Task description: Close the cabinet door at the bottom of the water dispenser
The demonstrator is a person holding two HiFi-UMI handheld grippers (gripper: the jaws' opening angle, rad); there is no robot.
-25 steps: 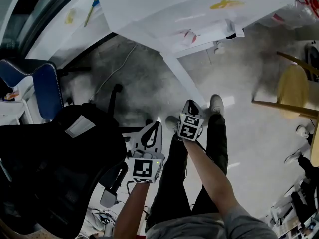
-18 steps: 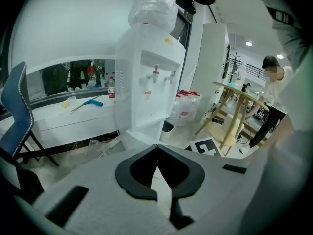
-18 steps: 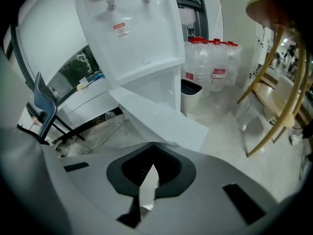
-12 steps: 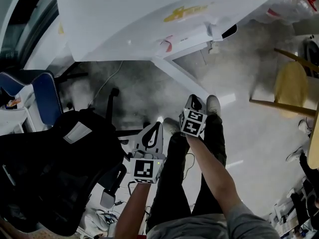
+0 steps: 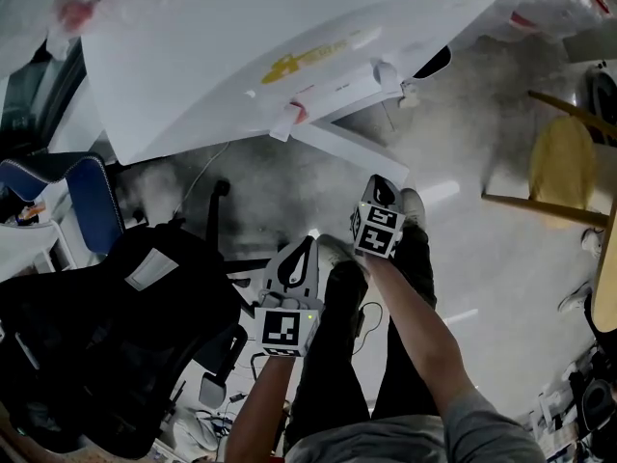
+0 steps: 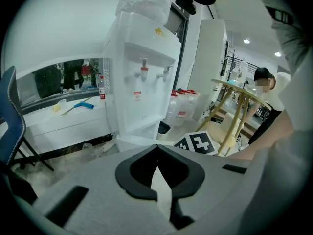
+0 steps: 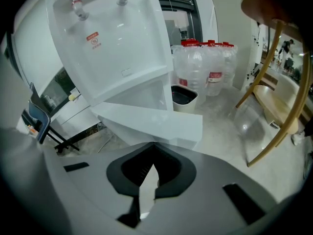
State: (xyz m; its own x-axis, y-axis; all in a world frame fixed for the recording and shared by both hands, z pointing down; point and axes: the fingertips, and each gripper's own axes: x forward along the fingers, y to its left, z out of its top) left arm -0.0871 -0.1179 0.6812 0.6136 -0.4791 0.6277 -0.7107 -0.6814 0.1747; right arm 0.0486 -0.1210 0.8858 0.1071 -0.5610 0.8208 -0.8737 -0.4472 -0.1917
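The one water dispenser (image 6: 142, 82) is standing just ahead, its single cabinet door (image 7: 156, 124) at the bottom swinging wide open over the floor, toward the person. The left tongs (image 6: 157, 168) and right tongs (image 7: 152, 168) are both pinched together and carrying nothing, the right pair reaching nearer the door. It is looking to me like a light, stiff, hinged plastic panel, best nudged on its outer face near the free edge. Two taps (image 6: 144, 68) are showing above.

Grey floor (image 5: 482, 258), black office chair (image 5: 87, 336), blue chair (image 5: 96, 201), wooden stool (image 5: 564, 172), perhaps a window (image 6: 73, 75)
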